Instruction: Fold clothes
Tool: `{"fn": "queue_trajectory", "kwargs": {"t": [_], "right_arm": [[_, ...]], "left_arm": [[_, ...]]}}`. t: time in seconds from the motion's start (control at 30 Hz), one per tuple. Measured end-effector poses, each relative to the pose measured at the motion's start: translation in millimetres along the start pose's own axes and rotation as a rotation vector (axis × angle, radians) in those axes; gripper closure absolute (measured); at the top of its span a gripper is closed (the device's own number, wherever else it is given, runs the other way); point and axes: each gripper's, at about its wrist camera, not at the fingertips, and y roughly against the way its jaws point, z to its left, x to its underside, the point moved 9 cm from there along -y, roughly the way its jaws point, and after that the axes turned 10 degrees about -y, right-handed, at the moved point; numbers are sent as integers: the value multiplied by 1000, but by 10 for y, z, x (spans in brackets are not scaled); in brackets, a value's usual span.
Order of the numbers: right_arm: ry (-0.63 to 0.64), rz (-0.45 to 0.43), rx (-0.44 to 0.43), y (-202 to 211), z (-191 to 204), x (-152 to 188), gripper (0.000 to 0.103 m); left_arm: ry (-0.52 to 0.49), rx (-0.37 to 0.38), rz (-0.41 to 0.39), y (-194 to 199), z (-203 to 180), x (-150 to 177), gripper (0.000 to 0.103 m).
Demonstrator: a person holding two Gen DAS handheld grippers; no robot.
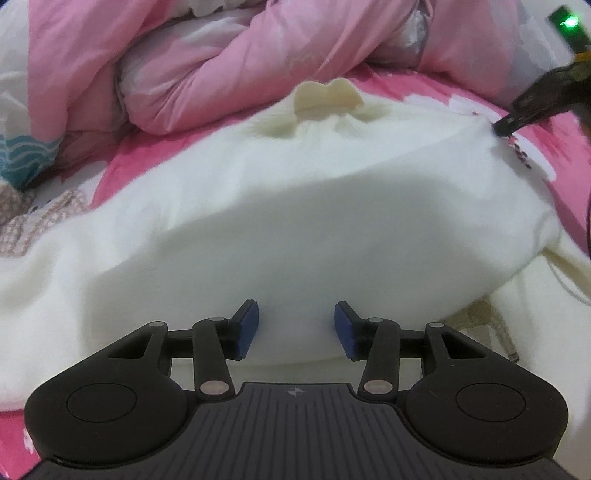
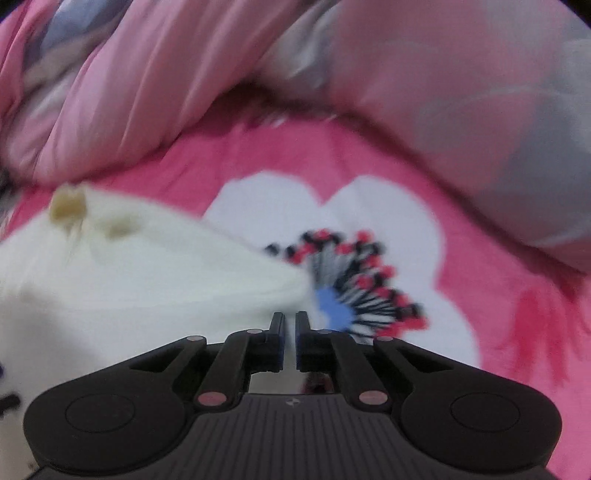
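1. No readable writing anywhere; only a small round emblem on each gripper's ribbed base, too small to make out.
2. White garment (image 1: pixel 280 229) spread on a pink sheet (image 2: pixel 369 155) printed with a big white flower (image 2: pixel 388 236). Fuzzy, cream-white cloth, bulging in the middle.
3. Cream bow (image 1: pixel 327 96) at the garment's far edge, away from the left camera; near edge just under the left gripper. Long axis hard to judge from this bunched shape.
4. In the right wrist view, garment tapering rightward to a stretched corner, pulled to a point at the gripper tips.
5. Left gripper (image 1: pixel 294 330): jaws wide apart, blue pads (image 1: pixel 248 328) facing each other across a broad gap, nothing pinched; poised just over the white cloth at its near side.
6. Right gripper (image 2: pixel 290 334): jaws nearly together, a thin strip of white cloth between them; clamped on the garment's corner. Seen from the left wrist view at upper right, tips (image 1: pixel 506 127) biting the far right corner.
7. Rumpled pink quilt (image 1: pixel 177 62) heaped beyond the garment, touching the sheet.
8. Green light (image 1: pixel 569 23) at top right of the left view.
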Motion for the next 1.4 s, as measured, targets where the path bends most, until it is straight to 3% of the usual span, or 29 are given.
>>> {"fn": "queue_trajectory", "kwargs": {"t": [0.03, 0.13, 0.23, 0.3, 0.4, 0.5, 0.57, 0.6, 0.67, 0.73, 0.8, 0.83, 0.93, 1.23, 1.4], "right_arm": [[0, -16, 3, 109, -7, -5, 96], [81, 77, -170, 438, 237, 254, 96], [332, 196, -274, 619, 647, 691, 96], [555, 251, -220, 550, 786, 1045, 96], [769, 323, -31, 287, 523, 1409, 98], [682, 365, 16, 355, 367, 1293, 96], [685, 343, 81, 402, 280, 1221, 96], [684, 333, 67, 464, 308, 1201, 96], [703, 303, -50, 654, 559, 1221, 96], [815, 283, -157, 792, 839, 1377, 95], [958, 295, -204, 766, 1067, 1623, 95], [1004, 308, -173, 673, 1079, 1722, 95], [1004, 336, 37, 404, 823, 1774, 95], [830, 390, 155, 482, 635, 1826, 97], [752, 388, 150, 556, 577, 1847, 97]], "left_arm": [[5, 5, -4, 15, 1, -4, 58], [11, 25, -17, 48, -19, -7, 58], [6, 32, -19, 49, -59, 3, 58], [9, 34, -18, 39, -84, 12, 58], [22, 46, -28, 33, -120, 13, 57], [12, 42, -39, 31, -147, 14, 57], [20, 43, -40, 33, -143, 14, 57], [24, 43, -40, 37, -138, 13, 57], [24, 40, -42, 39, -140, 17, 57], [20, 34, -45, 40, -147, 21, 57], [21, 27, -45, 42, -154, 16, 57], [23, 24, -45, 45, -158, 14, 57], [39, 31, -50, 66, -176, 18, 55], [16, 47, -47, 110, -299, 81, 47], [16, 51, -46, 131, -326, 153, 45]]}}
